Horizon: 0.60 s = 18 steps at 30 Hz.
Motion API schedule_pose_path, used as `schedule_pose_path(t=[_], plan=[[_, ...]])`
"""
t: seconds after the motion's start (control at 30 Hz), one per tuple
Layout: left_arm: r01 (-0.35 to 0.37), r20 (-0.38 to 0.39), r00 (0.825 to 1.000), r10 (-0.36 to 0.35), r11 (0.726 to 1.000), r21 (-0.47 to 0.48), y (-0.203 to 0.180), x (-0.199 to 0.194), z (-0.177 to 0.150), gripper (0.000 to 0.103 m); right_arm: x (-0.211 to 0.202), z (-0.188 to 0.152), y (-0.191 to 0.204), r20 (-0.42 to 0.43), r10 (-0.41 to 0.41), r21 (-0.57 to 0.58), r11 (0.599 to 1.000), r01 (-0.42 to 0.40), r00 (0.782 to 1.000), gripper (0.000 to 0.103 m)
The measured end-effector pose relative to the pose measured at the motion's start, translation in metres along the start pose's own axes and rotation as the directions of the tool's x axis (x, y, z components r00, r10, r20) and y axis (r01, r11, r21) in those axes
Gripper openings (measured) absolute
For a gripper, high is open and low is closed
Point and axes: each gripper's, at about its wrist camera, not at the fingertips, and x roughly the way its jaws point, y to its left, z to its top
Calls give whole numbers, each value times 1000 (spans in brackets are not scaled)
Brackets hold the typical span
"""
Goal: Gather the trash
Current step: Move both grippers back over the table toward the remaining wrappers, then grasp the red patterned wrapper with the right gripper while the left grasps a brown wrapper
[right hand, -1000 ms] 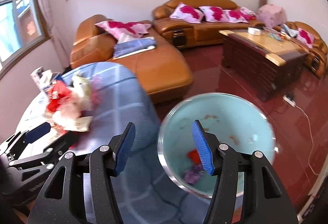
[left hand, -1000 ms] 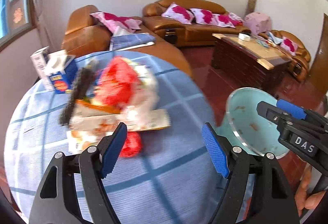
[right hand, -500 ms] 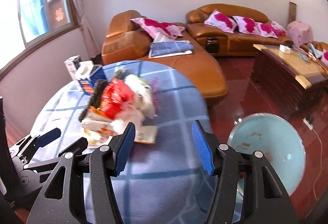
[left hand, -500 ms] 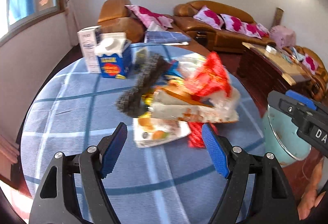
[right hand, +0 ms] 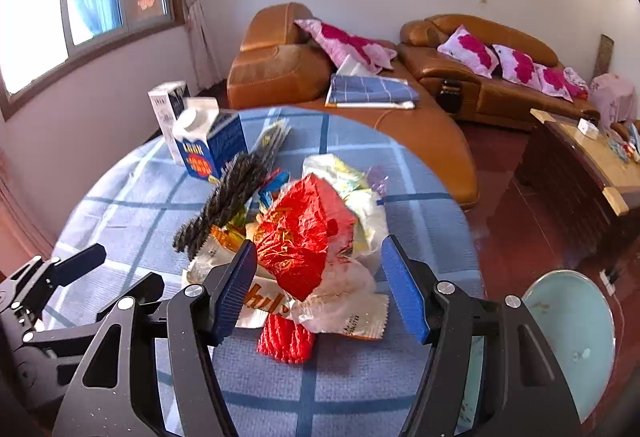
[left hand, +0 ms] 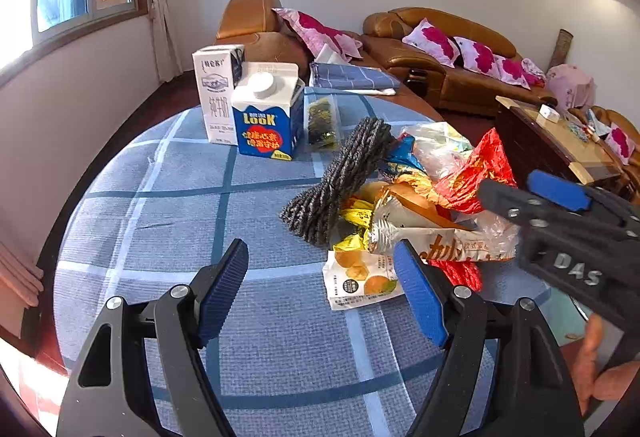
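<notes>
A heap of trash lies on the round blue checked table: a crumpled red wrapper, clear and white snack bags, an orange-print packet and a dark woven pad. My right gripper is open, low over the table, its jaws either side of the red wrapper. My left gripper is open and empty, just left of the heap. The right gripper also shows in the left wrist view. A pale blue trash bin stands on the floor at the right.
Two cartons, a blue one and a white one, stand at the table's far side, with a small tea packet beside them. Brown sofas and a dark coffee table lie beyond.
Both grippers swung left from the bin toward the trash heap. The right gripper now straddles the red wrapper; the bin has slid to the right edge of view.
</notes>
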Motion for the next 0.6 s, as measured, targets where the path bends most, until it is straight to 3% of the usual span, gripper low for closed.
schedule_pose_path(t=[0.03, 0.17, 0.33, 0.6], plan=[[2, -2, 1000, -2, 1000, 3, 0, 2, 0, 74, 3, -1, 0, -6, 2, 0, 1000, -2, 1000, 60], [19, -12, 1000, -19, 1000, -2, -2, 8, 0, 74, 11, -3, 0, -28, 18, -10, 1000, -19, 999, 29], [31, -13, 999, -31, 999, -6, -5, 12, 4, 74, 2, -5, 2, -11, 48, -24, 999, -48, 999, 19], [54, -12, 998, -54, 998, 10, -15, 13, 6, 74, -35, 2, -6, 93, 92, -8, 996, -92, 991, 16]])
